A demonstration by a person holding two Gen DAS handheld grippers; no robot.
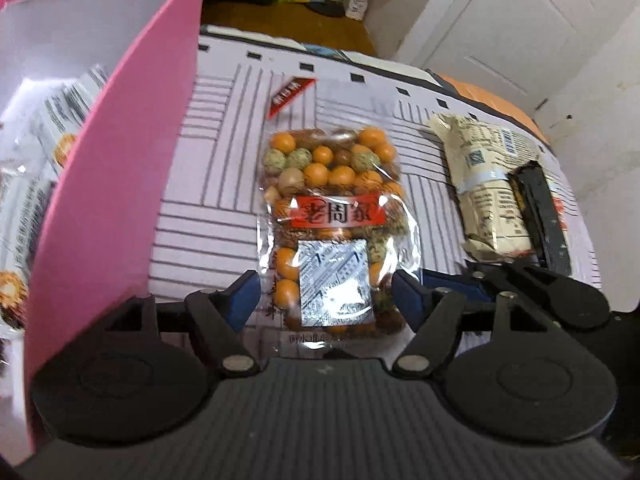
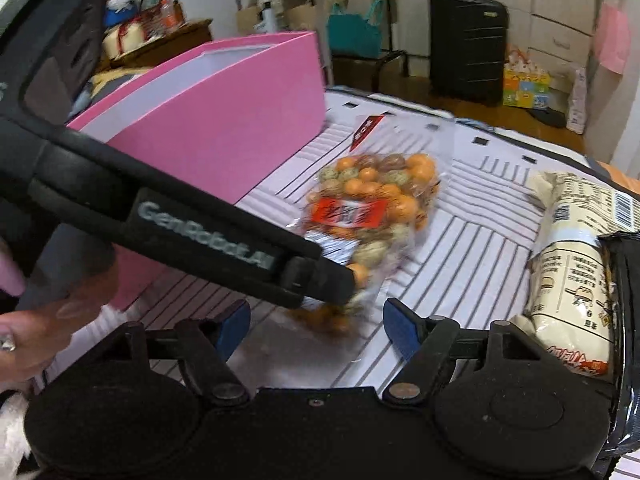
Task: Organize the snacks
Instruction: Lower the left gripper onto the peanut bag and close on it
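Left tongs (image 1: 325, 296) sit spread wide on either side of the near end of the nut bag (image 1: 334, 224), blue pads beside the plastic; I cannot tell whether they touch it, and nothing is pinched. My right tongs (image 2: 316, 326) are released as well, gaping over bare cloth just short of the same bag, with the left tool's black body slanting across that view and hiding the bag's near end. The bag lies flat on the table (image 1: 208, 216), clear plastic full of orange, green and brown balls, a red label across its middle and a silver sachet inside. To its left stands the pink box (image 1: 100, 184), its wall close beside the left tongs; wrapped biscuit packs (image 1: 48, 148) lie inside it. To the right of the bag, well apart, lies a cream pack (image 1: 486, 184) with a black pack (image 1: 544, 220) against its far side; in the right view those two crowd the right tongs' outer finger. A white cloth with grey line patterns covers the table. Beyond it I see a wooden floor, a white door (image 1: 508, 28), a black suitcase (image 2: 466, 44), a teal bag (image 2: 354, 30) and stacked cardboard boxes.
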